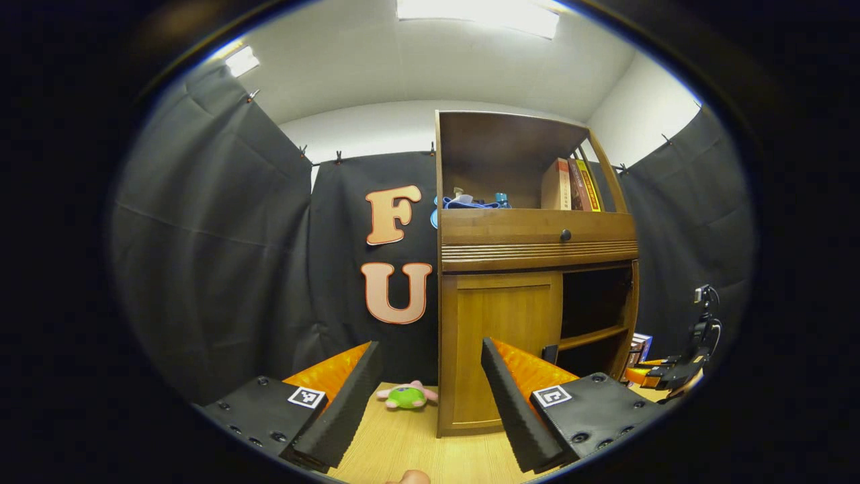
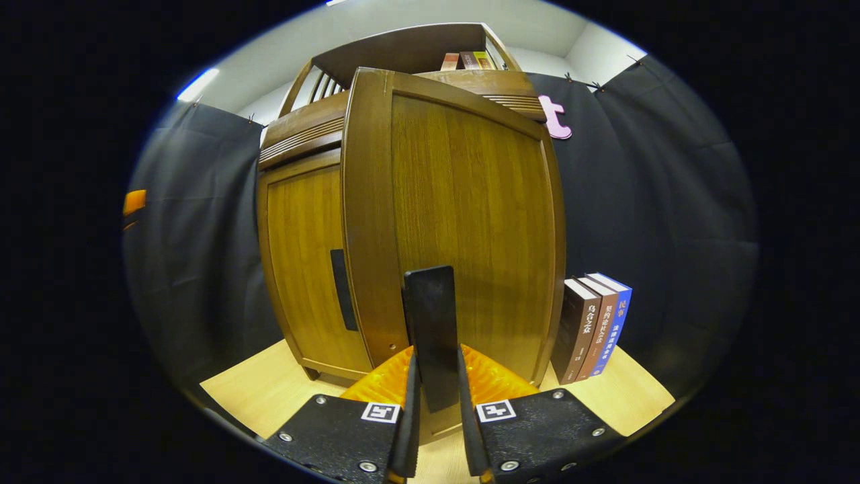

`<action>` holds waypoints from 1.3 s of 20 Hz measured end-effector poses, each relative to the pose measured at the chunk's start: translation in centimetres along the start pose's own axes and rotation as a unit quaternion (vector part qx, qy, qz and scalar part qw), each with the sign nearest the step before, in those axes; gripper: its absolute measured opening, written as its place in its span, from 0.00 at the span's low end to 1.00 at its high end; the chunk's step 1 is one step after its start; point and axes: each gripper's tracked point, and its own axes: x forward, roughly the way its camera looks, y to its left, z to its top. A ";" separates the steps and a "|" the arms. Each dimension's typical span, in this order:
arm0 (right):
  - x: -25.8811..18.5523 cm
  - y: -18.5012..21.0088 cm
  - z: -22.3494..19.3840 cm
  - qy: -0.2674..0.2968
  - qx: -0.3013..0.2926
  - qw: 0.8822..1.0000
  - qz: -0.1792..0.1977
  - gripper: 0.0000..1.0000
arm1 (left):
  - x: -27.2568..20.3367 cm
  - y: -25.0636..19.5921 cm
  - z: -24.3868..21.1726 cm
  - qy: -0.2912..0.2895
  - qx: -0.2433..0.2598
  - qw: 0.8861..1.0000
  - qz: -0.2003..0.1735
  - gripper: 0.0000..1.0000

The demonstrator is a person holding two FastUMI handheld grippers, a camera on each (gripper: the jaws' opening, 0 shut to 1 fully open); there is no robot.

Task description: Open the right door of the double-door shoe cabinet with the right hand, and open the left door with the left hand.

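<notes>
The wooden shoe cabinet (image 1: 537, 245) stands on the table. Its left door (image 1: 500, 336) is closed, with a dark handle (image 1: 551, 353) at its inner edge. My left gripper (image 1: 430, 349) is open, well short of that door, with nothing between its fingers. In the right gripper view the right door (image 2: 470, 222) is swung out from the cabinet, and my right gripper (image 2: 435, 376) is shut on its dark vertical handle (image 2: 430, 316). The closed left door (image 2: 302, 269) and its handle (image 2: 341, 289) show beside it. The right compartment (image 1: 594, 316) stands exposed, with a shelf inside. The right gripper (image 1: 665, 376) also appears far right.
A green and pink plush toy (image 1: 406, 395) lies on the table (image 1: 396, 444) left of the cabinet. Three books (image 2: 594, 326) stand upright beside the open door. More books (image 1: 571, 185) and blue items (image 1: 470, 200) sit on the upper shelf. Black cloth walls surround the booth.
</notes>
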 end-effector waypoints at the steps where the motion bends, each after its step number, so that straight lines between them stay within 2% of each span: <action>1: -0.4 -0.3 0.0 -0.001 0.000 1.000 -0.002 0.19 | 0.0 -0.3 0.0 0.000 0.001 1.000 -0.003 0.97; 2: -0.7 -0.6 0.1 -0.001 0.000 1.000 -0.004 0.19 | 0.0 -0.6 0.1 0.000 0.000 1.000 -0.006 0.97; 3: -1.2 -0.9 0.0 -0.002 0.000 1.000 -0.007 0.27 | 0.0 -0.9 0.1 0.000 -0.001 1.000 -0.008 0.96; 5: -1.9 -1.7 -0.1 -0.001 -0.002 1.000 -0.013 0.26 | 0.1 -1.3 0.0 0.002 -0.002 1.000 -0.011 0.97; 6: -2.3 -2.1 -0.1 -0.001 -0.002 1.000 -0.017 0.34 | 0.0 -1.4 0.0 0.003 -0.002 1.000 -0.011 0.96; 7: -2.6 -2.4 0.0 -0.001 -0.003 1.000 -0.022 0.25 | 0.0 -1.5 0.0 0.004 -0.004 1.000 -0.012 0.96; 8: -3.0 -2.9 0.1 -0.001 -0.003 1.000 -0.026 0.34 | 0.1 -1.8 -0.1 0.005 -0.006 1.000 -0.014 0.96; 9: -3.5 -3.4 0.1 0.000 -0.003 0.999 -0.031 0.23 | 0.2 -2.1 -0.3 0.007 -0.008 1.000 -0.016 0.95; 10: -3.9 -4.0 0.1 0.000 -0.004 0.999 -0.038 0.21 | 0.1 -2.3 -0.4 0.009 -0.008 1.000 -0.019 0.98; 11: -4.4 -4.7 0.3 0.000 -0.005 0.999 -0.045 0.10 | 0.2 -2.4 -0.4 0.010 -0.007 1.000 -0.020 0.96; 12: -4.9 -5.4 0.3 0.000 -0.008 0.999 -0.052 0.17 | 0.2 -2.5 -0.4 0.012 -0.006 1.000 -0.019 0.96; 14: -5.5 -6.6 0.2 -0.002 -0.013 0.998 -0.062 0.14 | 0.3 -2.8 -0.3 0.012 -0.006 1.000 -0.018 0.95; 15: -5.7 -7.1 0.2 -0.004 -0.016 0.998 -0.068 0.03 | 0.4 -3.1 -0.3 0.012 -0.008 1.000 -0.020 0.95; 16: -6.0 -7.6 0.3 -0.005 -0.019 0.997 -0.071 0.11 | 0.4 -3.5 -0.4 0.013 -0.008 1.000 -0.022 0.96; 23: -7.4 -11.1 0.5 -0.009 -0.021 0.996 -0.084 0.07 | 0.5 -5.4 0.1 0.011 -0.006 1.000 -0.029 0.95; 24: -7.5 -11.6 0.5 -0.009 -0.020 0.996 -0.086 0.17 | 0.6 -5.8 0.1 0.010 -0.007 0.999 -0.031 0.95; 25: -7.7 -12.0 0.6 -0.010 -0.017 0.996 -0.085 0.06 | 0.7 -6.2 0.1 0.010 -0.008 0.999 -0.034 0.95; 26: -7.8 -12.4 0.6 -0.010 -0.014 0.996 -0.084 0.16 | 0.8 -6.7 0.1 0.011 -0.008 0.999 -0.036 0.95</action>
